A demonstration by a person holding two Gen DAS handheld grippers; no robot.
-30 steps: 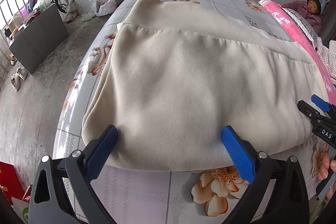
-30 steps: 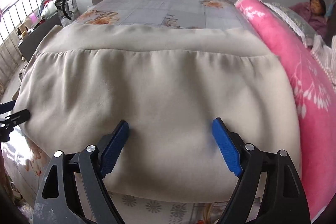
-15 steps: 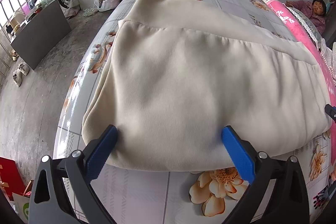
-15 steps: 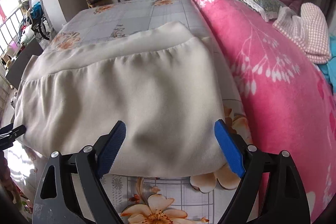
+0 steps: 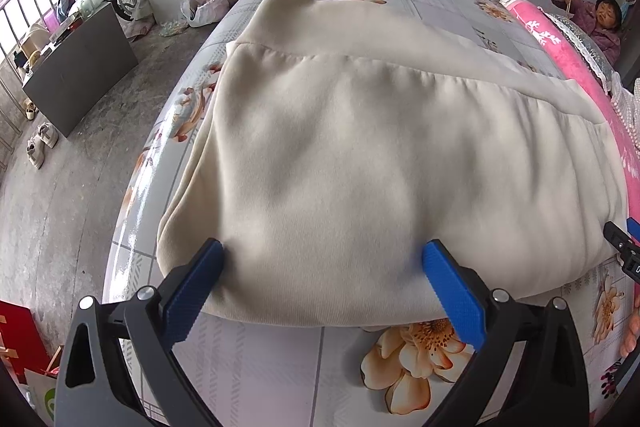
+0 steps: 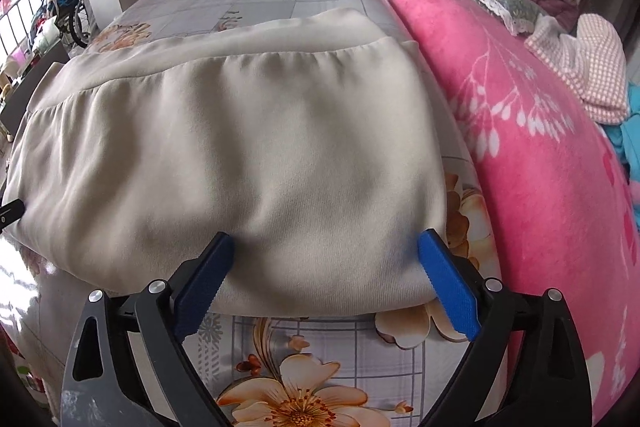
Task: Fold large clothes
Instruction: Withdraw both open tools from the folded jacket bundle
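Currently, the left gripper point(image 5: 323, 267) is held with its fingers point(image 5: 198, 285) spread wide at the near edge of the folded cream garment point(image 5: 384, 163), which is laid flat on the flowered bed point(image 5: 280, 367). Rightward, the right gripper point(image 6: 325, 265) is likewise spread, beside a pink blanket point(image 6: 540, 155).

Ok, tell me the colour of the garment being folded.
The garment is plain cream-beige, clearest in the left wrist view.
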